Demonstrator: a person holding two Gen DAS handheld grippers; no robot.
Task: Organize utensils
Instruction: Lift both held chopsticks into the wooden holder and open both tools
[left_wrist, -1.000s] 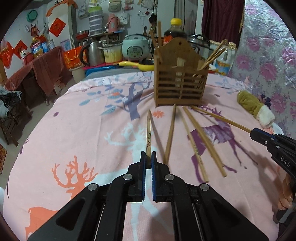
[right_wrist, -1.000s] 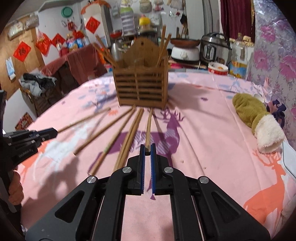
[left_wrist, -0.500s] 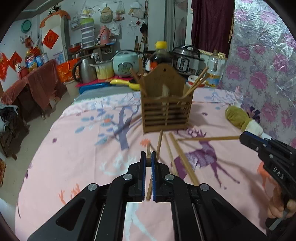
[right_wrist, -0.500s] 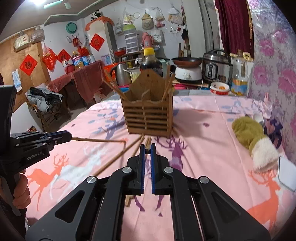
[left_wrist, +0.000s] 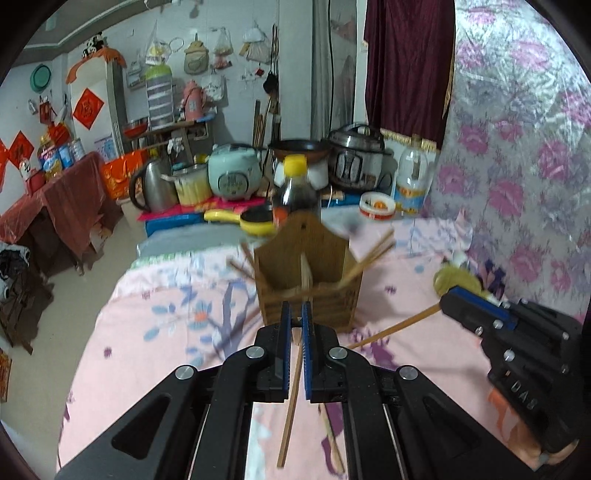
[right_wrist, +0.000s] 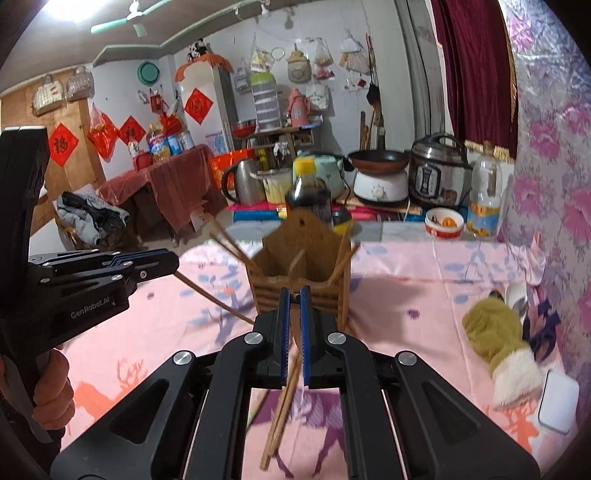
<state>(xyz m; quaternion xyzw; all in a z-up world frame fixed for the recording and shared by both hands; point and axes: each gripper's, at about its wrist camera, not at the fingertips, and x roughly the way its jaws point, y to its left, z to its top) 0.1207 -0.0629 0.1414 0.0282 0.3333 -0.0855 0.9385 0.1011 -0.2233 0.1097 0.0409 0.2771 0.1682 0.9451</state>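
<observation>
Over the pink deer-print tablecloth (left_wrist: 155, 332), just in front of the slatted wooden utensil holder (left_wrist: 310, 280), the left gripper (left_wrist: 293, 325) is clamped on one wooden chopstick (left_wrist: 290, 406), which hangs down toward the cloth behind the jaws. Right of the holder, the right gripper (right_wrist: 293, 314) pinches another chopstick (left_wrist: 391, 330), lifted off the cloth. Several chopsticks already lean inside the holder, and loose ones (right_wrist: 277, 432) lie on the cloth before it. A yellow-green stuffed toy (right_wrist: 495, 339) lies further right of the holder

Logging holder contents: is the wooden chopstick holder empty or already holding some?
Holding some: chopsticks lean out of both sides of the upright wooden holder.
</observation>
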